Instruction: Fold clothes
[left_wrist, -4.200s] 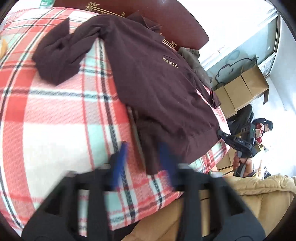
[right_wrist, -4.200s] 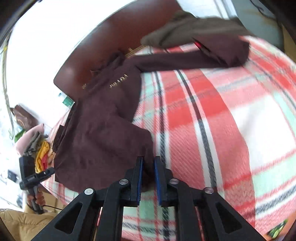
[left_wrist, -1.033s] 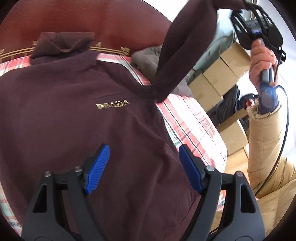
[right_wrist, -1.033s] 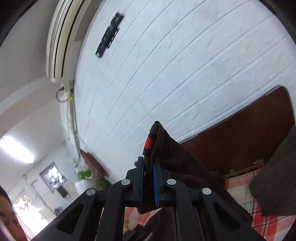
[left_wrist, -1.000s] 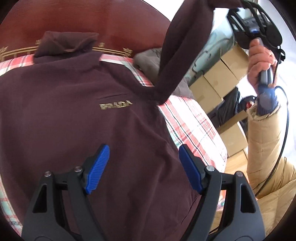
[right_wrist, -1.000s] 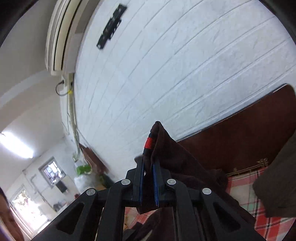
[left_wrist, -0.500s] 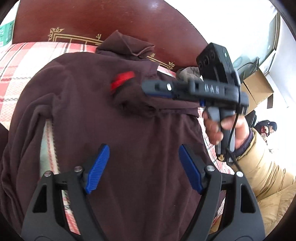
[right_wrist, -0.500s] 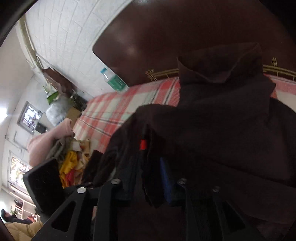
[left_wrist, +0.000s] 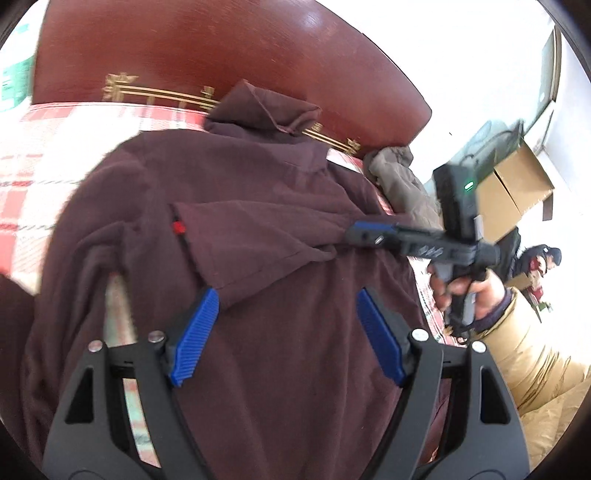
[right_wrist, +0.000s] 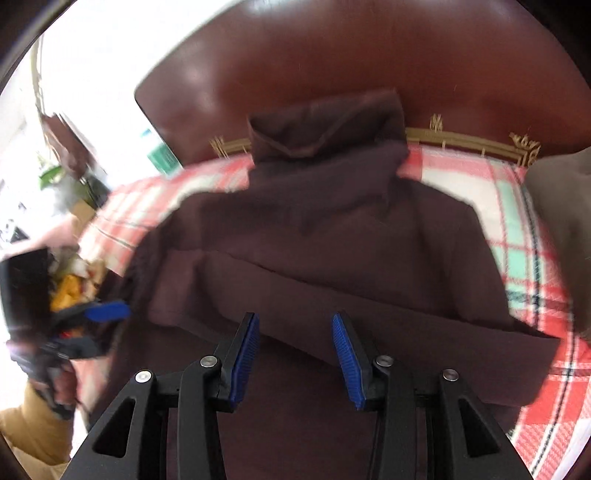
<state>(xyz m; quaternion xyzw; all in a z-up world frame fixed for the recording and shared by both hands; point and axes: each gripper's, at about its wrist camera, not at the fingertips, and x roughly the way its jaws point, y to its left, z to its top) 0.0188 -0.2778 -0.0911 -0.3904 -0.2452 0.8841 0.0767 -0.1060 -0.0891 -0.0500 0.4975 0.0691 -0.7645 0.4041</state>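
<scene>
The sweater (left_wrist: 280, 332) lies flat on the bed (right_wrist: 524, 221), collar toward the headboard, one sleeve (right_wrist: 369, 295) folded crosswise just ahead of the right gripper (right_wrist: 293, 354), while the left gripper (left_wrist: 284, 336) hovers over the body, both spread wide, holding nothing

A red plaid bed (right_wrist: 517, 206) carries the maroon sweatshirt (left_wrist: 288, 332) and, seemingly, a grey-brown garment (left_wrist: 399, 177).

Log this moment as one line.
left gripper: open, empty | right gripper: open, empty | sleeve: folded across sweater | sweater: on bed
</scene>
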